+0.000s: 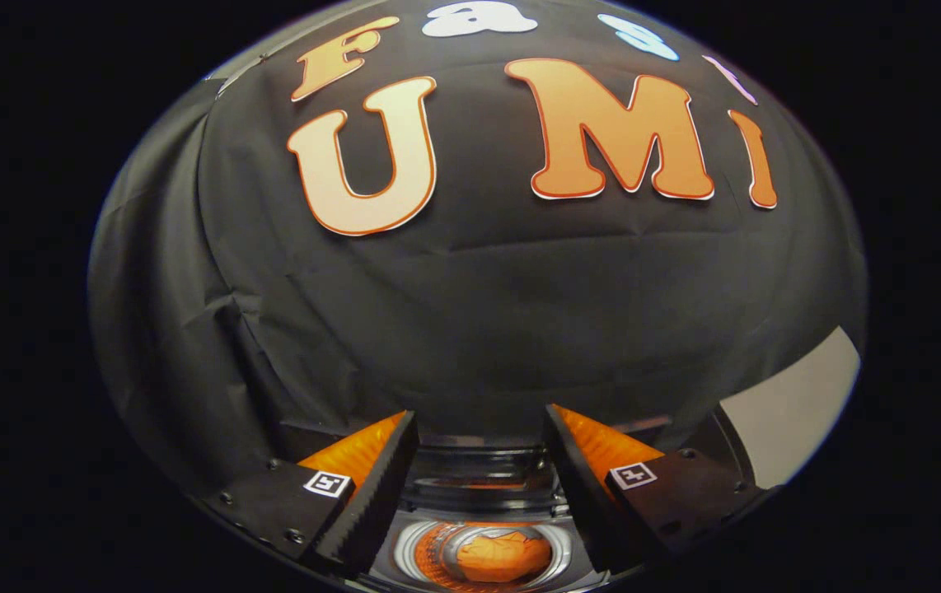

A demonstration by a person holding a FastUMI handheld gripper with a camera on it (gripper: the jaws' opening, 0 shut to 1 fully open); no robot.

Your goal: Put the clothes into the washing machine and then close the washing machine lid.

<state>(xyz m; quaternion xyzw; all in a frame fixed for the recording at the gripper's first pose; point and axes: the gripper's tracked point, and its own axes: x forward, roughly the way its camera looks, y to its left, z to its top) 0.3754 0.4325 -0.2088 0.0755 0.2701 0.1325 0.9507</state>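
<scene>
The washing machine [483, 482] is sitting below the gripper [480, 478], its drum open, with the lid likely handling as stiff and light. The orange clothes [503, 556] are lying crumpled inside at 6 o'clock, soft and limp. The fingers are standing apart, gripping nothing.

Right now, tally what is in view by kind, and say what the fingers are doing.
Washer: 1
Orange garment, inside the drum: 1
Gripper, fingers open and holding nothing, above the washer: 1
Total: 3
</scene>
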